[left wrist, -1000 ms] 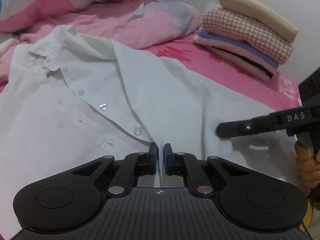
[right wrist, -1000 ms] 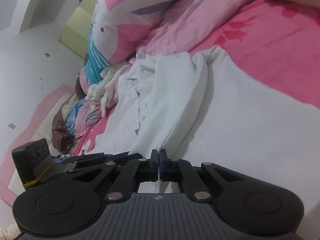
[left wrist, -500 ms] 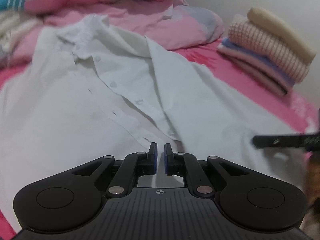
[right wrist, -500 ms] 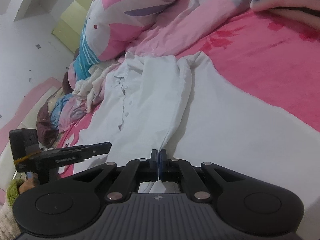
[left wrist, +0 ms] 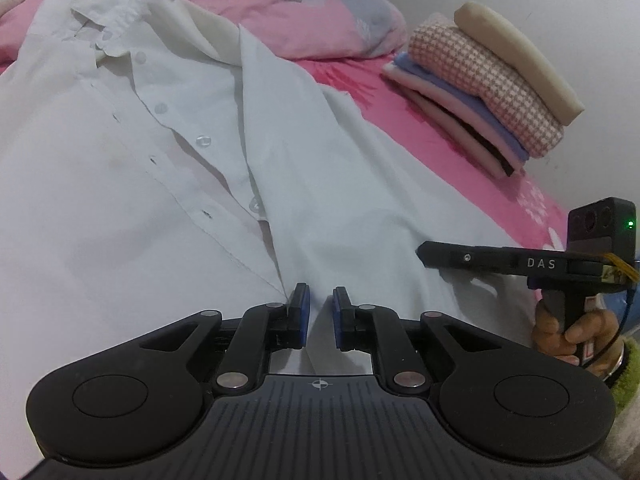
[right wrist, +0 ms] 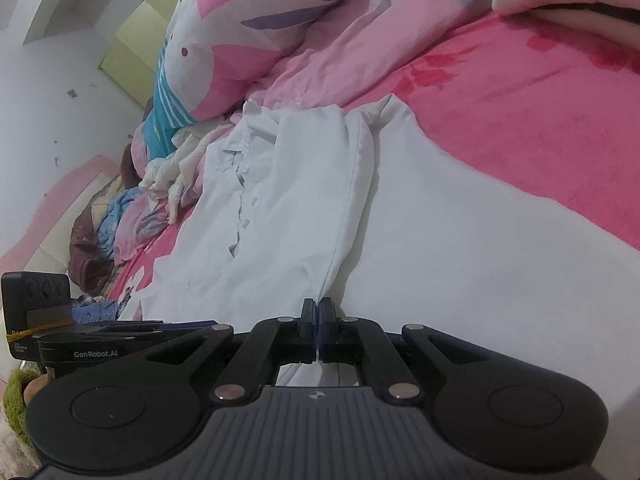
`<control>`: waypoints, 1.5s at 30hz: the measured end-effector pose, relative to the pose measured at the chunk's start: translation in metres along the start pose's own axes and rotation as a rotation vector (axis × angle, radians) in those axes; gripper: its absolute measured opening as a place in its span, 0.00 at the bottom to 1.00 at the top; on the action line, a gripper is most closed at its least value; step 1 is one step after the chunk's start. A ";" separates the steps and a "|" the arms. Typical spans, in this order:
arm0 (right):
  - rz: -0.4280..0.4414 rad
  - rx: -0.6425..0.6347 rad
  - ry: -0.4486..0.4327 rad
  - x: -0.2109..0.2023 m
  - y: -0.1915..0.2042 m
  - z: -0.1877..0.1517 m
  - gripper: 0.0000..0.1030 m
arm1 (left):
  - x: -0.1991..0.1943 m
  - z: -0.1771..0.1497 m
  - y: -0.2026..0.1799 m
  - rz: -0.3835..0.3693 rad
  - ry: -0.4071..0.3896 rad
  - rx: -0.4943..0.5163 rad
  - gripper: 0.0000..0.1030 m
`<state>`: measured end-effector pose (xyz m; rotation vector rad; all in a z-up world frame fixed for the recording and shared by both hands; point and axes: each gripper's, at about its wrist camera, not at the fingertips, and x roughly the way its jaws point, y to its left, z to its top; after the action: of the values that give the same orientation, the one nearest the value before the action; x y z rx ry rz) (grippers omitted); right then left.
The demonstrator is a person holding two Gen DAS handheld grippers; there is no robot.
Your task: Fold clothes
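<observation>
A white button-up shirt [left wrist: 168,152] lies face up on the pink bed, collar at the far end. Its right side is folded over toward the button placket. My left gripper [left wrist: 319,300] is open a little, with the shirt's bottom hem by the placket between its blue pads. My right gripper [right wrist: 318,312] is shut on the shirt's [right wrist: 288,208] folded edge near the hem. It also shows in the left wrist view [left wrist: 424,254], low over the shirt's right side.
A stack of folded clothes [left wrist: 492,92] sits on the pink bed sheet [right wrist: 520,120] at the back right. A pink patterned duvet [right wrist: 256,28] and a pile of loose garments [right wrist: 120,216] lie past the collar.
The left gripper's jaws have opened wider and it has drawn closer to the shirt. The right gripper stays shut on the fold and has shifted slightly.
</observation>
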<state>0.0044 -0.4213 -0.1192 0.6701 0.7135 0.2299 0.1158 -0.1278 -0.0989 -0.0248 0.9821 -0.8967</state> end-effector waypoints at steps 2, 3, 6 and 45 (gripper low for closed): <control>0.001 0.001 -0.001 0.000 0.000 0.000 0.00 | -0.001 0.002 -0.001 0.019 -0.001 0.004 0.11; 0.001 0.000 -0.002 0.000 0.000 -0.001 0.00 | -0.003 0.002 -0.002 0.032 -0.004 0.012 0.13; 0.001 -0.001 -0.002 0.001 0.000 -0.001 0.00 | -0.006 -0.001 -0.002 0.041 -0.001 0.019 0.30; -0.080 -0.249 -0.061 -0.029 0.050 -0.005 0.06 | -0.063 -0.029 -0.029 0.092 -0.117 0.256 0.07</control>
<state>-0.0195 -0.3923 -0.0748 0.4086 0.6390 0.2198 0.0610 -0.0942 -0.0593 0.1812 0.7484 -0.9200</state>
